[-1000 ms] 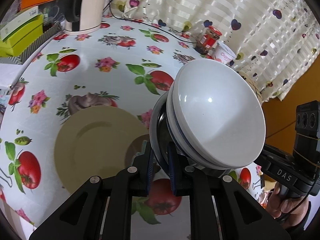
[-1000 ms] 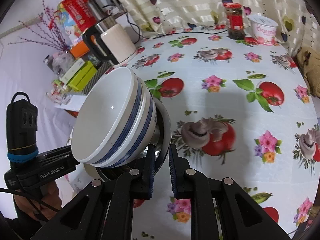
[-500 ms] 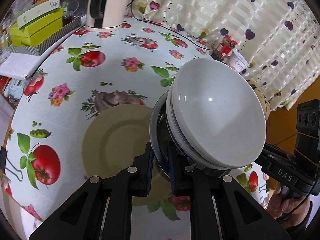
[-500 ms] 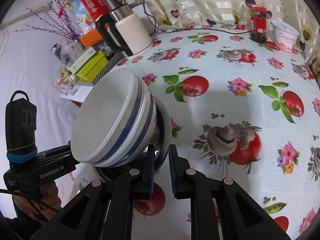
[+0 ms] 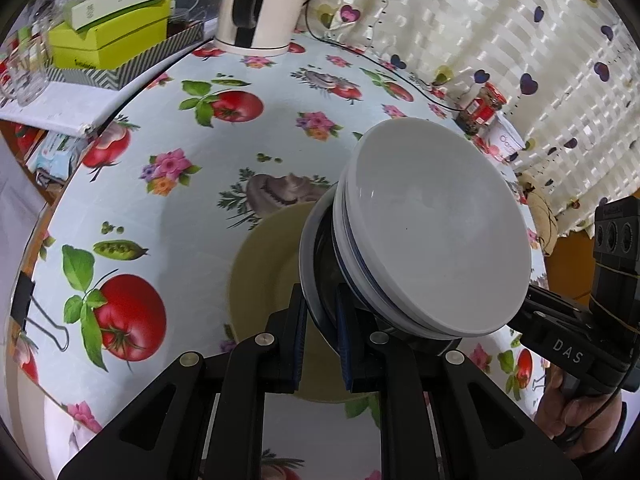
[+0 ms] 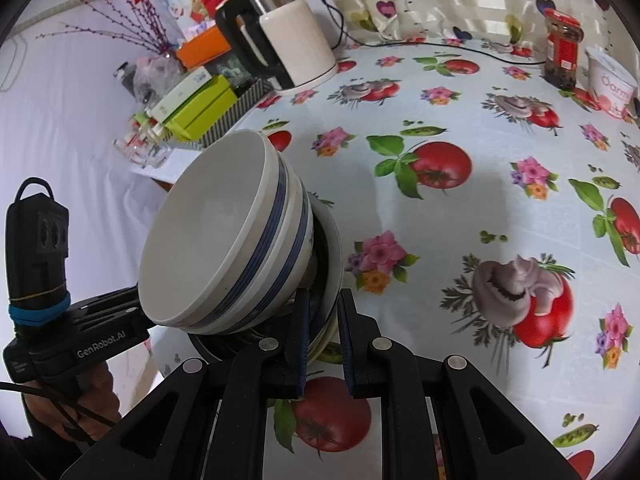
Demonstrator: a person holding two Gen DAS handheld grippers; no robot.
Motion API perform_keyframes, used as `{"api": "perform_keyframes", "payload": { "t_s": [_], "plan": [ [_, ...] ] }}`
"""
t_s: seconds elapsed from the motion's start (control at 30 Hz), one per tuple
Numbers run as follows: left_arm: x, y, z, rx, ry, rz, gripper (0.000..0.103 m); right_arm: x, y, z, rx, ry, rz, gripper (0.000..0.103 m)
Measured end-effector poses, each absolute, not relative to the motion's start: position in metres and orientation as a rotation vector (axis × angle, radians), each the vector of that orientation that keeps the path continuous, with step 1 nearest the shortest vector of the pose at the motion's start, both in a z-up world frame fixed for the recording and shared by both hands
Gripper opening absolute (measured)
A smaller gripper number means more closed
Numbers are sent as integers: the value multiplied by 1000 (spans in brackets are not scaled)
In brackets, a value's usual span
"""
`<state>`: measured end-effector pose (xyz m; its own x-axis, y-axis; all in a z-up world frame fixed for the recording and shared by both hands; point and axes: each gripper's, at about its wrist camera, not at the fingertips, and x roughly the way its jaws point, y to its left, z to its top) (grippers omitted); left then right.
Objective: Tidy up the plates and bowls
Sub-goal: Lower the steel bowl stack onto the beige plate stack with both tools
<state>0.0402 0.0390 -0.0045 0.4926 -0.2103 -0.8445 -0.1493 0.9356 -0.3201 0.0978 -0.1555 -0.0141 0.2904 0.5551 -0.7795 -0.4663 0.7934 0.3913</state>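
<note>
— While both claws are gripping it from opposite sides, where is the stack sitting?

— It is hanging in the air above the tablecloth (image 5: 240, 152). The left claw (image 5: 322, 332) is clamping the rim of the white plate (image 5: 310, 264) at the bottom of the stack, and the right claw (image 6: 323, 340) is pinching the same plate (image 6: 334, 264) on its other edge.

— What is riding on that plate?

— Two nested bowls (image 5: 436, 240) with blue bands, tilting toward the lens in both views; from the right they (image 6: 224, 248) are leaning to the left.

— Anything underneath?

— A tan plate (image 5: 260, 280) is lying flat on the cloth, partly showing behind the left claw and below the stack.

— And around the table?

— A cream kettle (image 6: 296, 40) is standing at the far edge near green boxes (image 6: 196, 108). A red-lidded jar (image 6: 562, 52) and a yoghurt tub (image 6: 610, 80) are standing side by side by the curtain (image 5: 500, 40).
</note>
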Motion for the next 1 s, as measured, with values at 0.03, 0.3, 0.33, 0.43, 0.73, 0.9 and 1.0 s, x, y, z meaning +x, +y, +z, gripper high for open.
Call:
{"api": "perform_keyframes", "payload": {
  "t_s": [0.03, 0.3, 0.33, 0.43, 0.73, 0.9, 1.0],
  "plan": [
    [40, 41, -6, -378, 1064, -35, 15, 98, -153, -15, 93, 1083, 685, 14],
    [35, 49, -13, -387, 1077, -11, 14, 99, -139, -26, 81, 1116, 704, 14],
    [35, 50, -13, -388, 1079, -9, 14, 99, -138, -28, 80, 1119, 705, 14],
    [35, 52, -15, -392, 1081, -3, 14, 100, -135, -31, 78, 1129, 710, 14],
    [34, 58, -17, -404, 1093, 14, 15, 101, -127, -30, 60, 1130, 721, 14],
    [33, 60, -19, -418, 1093, 14, 15, 102, -124, -29, 51, 1129, 727, 14],
    [33, 59, -19, -411, 1085, 17, 15, 102, -124, -29, 51, 1131, 730, 16]
  ]
}}
